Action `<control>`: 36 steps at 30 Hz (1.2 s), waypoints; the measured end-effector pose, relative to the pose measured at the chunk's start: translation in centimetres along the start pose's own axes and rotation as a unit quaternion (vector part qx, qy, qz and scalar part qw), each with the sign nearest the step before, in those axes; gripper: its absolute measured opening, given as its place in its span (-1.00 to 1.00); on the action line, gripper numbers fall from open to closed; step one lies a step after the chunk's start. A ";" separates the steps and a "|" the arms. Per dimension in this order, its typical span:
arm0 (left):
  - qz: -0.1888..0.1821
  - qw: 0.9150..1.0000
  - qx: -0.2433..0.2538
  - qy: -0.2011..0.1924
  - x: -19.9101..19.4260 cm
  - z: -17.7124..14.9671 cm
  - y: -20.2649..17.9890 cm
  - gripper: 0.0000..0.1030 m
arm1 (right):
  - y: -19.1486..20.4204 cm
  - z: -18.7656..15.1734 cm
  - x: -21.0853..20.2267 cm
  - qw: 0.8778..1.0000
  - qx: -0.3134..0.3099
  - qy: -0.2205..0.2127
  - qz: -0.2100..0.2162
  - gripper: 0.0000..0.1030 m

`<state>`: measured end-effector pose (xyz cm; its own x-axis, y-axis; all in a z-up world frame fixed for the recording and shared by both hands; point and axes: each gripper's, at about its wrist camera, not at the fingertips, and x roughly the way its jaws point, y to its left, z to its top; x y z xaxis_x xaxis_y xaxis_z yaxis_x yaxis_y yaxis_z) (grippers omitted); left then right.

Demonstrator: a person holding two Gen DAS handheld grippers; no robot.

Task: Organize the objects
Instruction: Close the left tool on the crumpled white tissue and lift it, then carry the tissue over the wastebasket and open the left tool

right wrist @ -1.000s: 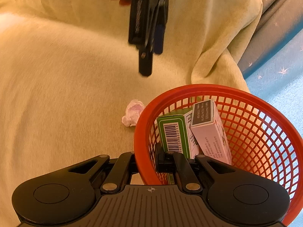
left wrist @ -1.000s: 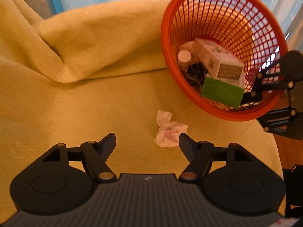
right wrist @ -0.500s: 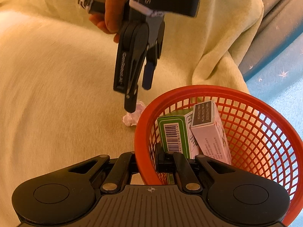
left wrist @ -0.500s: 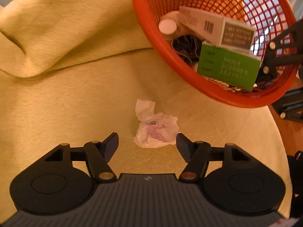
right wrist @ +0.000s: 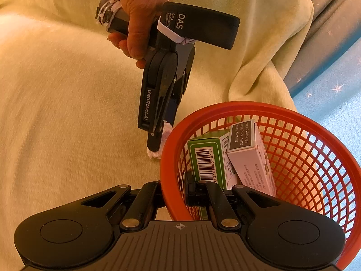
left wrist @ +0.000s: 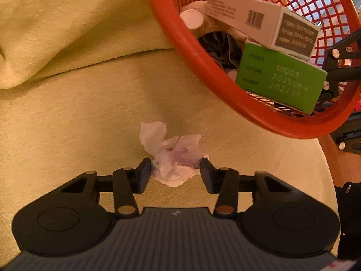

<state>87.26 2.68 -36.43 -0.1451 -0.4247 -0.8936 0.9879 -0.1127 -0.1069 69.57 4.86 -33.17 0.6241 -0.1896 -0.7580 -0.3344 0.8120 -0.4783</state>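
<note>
The step in hand looks like picking up the last loose item: a crumpled tissue [left wrist: 174, 158] lies on the cloth [left wrist: 67, 113] near its edge, just beside the basket [left wrist: 225, 85]. The left gripper [left wrist: 175, 169] is open, fingers either side of the tissue. The right gripper [right wrist: 174, 192] is clamped on the basket's rim, tilting it. Next the left must close gently, lift, and drop the tissue beside the boxes [right wrist: 225, 158].

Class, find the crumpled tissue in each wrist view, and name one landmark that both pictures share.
Left wrist view: crumpled tissue at lower centre, between the left gripper's open fingertips.
Right wrist view: tissue at centre, mostly hidden behind that gripper.
Shared landmark: the red basket.
</note>
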 end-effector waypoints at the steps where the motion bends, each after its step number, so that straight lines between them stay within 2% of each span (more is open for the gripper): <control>1: -0.001 1.000 -0.002 0.001 -0.1 0.1 0.0 -0.25 | 0.0 0.0 0.0 1.000 0.000 0.000 0.000 -0.96; 7: 0.003 1.000 -0.030 0.005 -1.2 -0.4 0.3 -0.38 | 0.0 0.0 0.0 1.000 0.000 0.001 0.000 -0.95; 20: 0.047 0.995 -0.083 -0.021 -8.7 -1.4 -0.2 -0.38 | -0.2 0.5 0.1 1.000 0.004 0.011 0.003 -0.95; 27: 0.060 0.993 -0.090 -0.046 -12.5 -0.4 -1.5 -0.38 | -0.1 0.4 0.2 1.000 -0.004 0.014 0.003 -0.96; 36: 0.059 0.992 -0.087 -0.067 -15.7 1.4 -3.0 -0.38 | -0.2 0.6 0.1 1.000 0.000 0.019 0.010 -0.95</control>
<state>86.50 8.39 -21.48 -0.0222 -0.5433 -0.8393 0.9914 0.0965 -0.0886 70.15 5.01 -32.81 0.5902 -0.1933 -0.7838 -0.3469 0.8160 -0.4624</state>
